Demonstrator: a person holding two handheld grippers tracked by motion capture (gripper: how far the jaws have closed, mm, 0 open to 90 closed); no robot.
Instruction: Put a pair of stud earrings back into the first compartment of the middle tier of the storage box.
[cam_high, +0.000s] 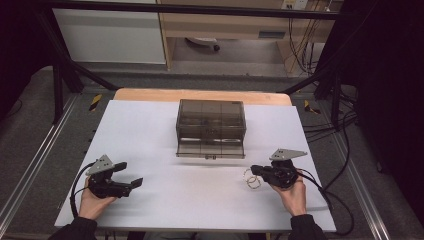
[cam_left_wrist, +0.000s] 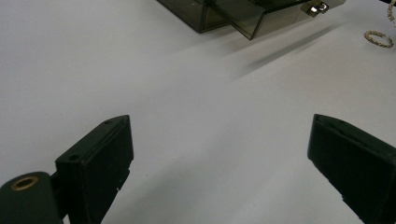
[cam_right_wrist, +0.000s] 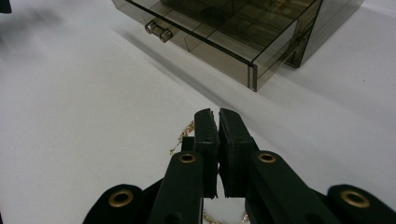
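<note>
A thin gold-coloured chain bracelet (cam_high: 252, 179) is being gripped by the right gripper (cam_high: 256, 171), whose black jaws are clenched together on it; in the right gripper view its fine twisted links (cam_right_wrist: 183, 135) are being shown looping out to the left of the closed jaw tips, with more links glimpsed beneath the gripper. In the high view the bracelet is being seen as small pale-gold loops at the jaw tips, over the near right part of the table, in front of the box and apart from it. A second gold ring-shaped loop (cam_left_wrist: 378, 38) is being shown lying flat on the surface in the left gripper view.

The left gripper (cam_high: 131, 175) is being held released, jaws spread wide with nothing between them, at the near left.

A smoked transparent plastic drawer box (cam_high: 211, 121) is standing at the middle of the white tabletop (cam_high: 150, 135), its lower drawer (cam_high: 210, 149) pulled out toward the person, a small clear knob (cam_right_wrist: 158, 31) on the front. A light wooden edge (cam_high: 200, 94) is being shown behind the white sheet. Grey floor, black frame bars and trailing cables (cam_high: 332, 132) are being seen around the table
</note>
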